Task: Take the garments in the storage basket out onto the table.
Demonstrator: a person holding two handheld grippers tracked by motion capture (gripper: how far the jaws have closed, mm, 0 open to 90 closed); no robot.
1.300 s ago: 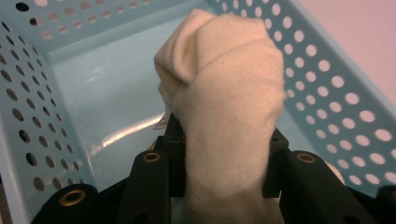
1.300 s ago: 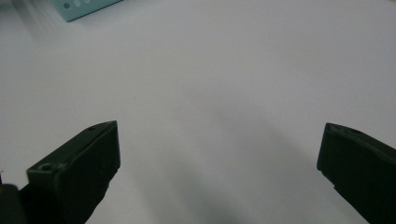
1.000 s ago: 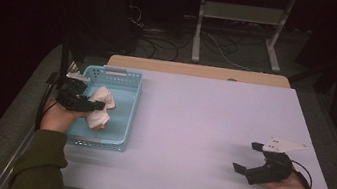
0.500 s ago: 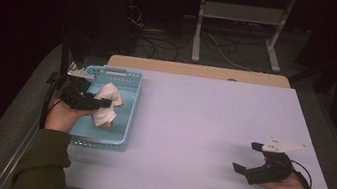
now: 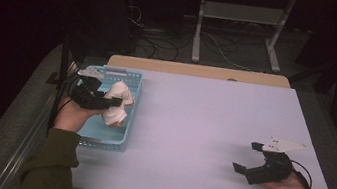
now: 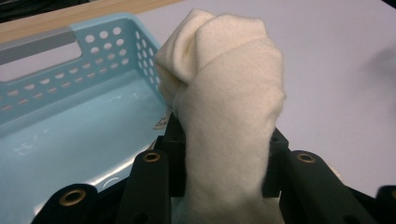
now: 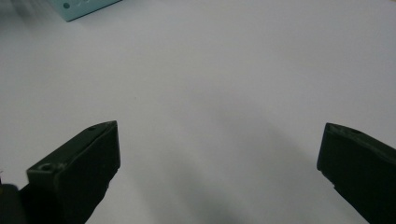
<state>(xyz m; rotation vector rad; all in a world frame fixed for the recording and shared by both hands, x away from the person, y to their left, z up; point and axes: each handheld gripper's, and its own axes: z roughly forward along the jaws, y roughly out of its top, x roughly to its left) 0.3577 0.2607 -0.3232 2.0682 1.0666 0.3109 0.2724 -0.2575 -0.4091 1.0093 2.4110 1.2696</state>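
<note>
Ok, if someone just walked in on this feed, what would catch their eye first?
Probably the cream cloth bundle, clamped in the left tongs over the light blue perforated basket at the table's left edge. Next, the right tongs near the front right of the white table, jaws wide apart with nothing between them.

1. The cream cloth (image 6: 229,116) is a soft knit piece, bunched into a rounded wad with folds at its top.
2. It is pinched between the fingers (image 6: 149,182) of the left gripper (image 5: 99,102), its bundled end sticking out past them.
3. In the high view it sits at about 9 o'clock on the worktop, above the light blue basket (image 5: 99,141), near that basket's 3 o'clock wall.
</note>
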